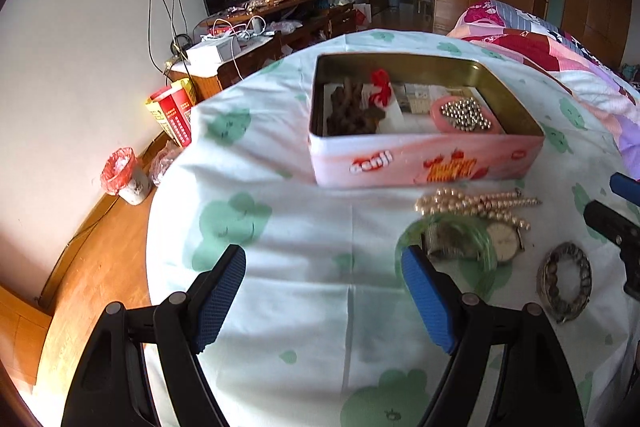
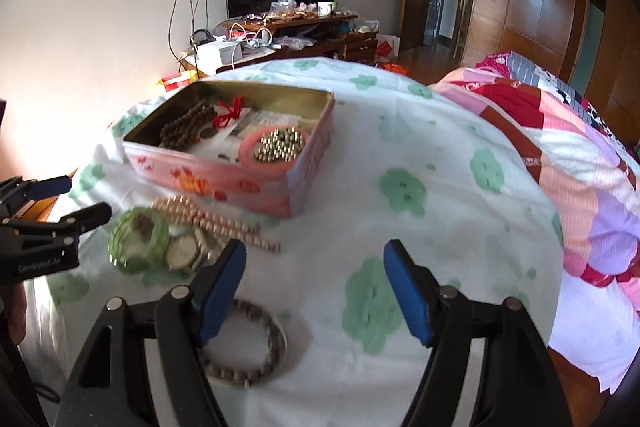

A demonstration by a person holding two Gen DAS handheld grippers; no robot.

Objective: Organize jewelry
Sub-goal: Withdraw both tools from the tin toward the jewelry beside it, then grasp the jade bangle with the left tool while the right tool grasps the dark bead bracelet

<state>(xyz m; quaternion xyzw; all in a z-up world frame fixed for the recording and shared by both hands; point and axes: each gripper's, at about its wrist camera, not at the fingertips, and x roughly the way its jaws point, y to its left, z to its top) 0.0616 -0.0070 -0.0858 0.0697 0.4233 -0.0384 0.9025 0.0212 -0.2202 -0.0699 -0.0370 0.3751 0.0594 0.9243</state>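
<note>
Left gripper (image 1: 324,275) sits low centre in the left wrist view, jaws spread wide, nothing between them, above the cloth-covered bench (image 1: 280,227). Right gripper (image 2: 314,275) sits low centre in the right wrist view, likewise spread and holding nothing; its left finger overlaps the beaded bracelet (image 2: 256,347) beneath, though contact cannot be confirmed.

Open pink tin (image 1: 424,159) stands at upper centre of the left view. Inside: dark brown prayer beads (image 1: 348,111) at the left, a red tassel (image 1: 380,91) beside them, paper cards behind, and a pink dish of metal balls (image 1: 464,115) at the right.

Loose items lie in front of the tin, toward the right of the left view. A pearl necklace (image 1: 472,205) is just beside the tin wall. Below it, a green bangle (image 1: 448,247) overlaps a wristwatch (image 1: 504,239). The beaded bracelet lies apart at lower right.

A quilt (image 2: 560,147) occupies the right edge of the right view.
</note>
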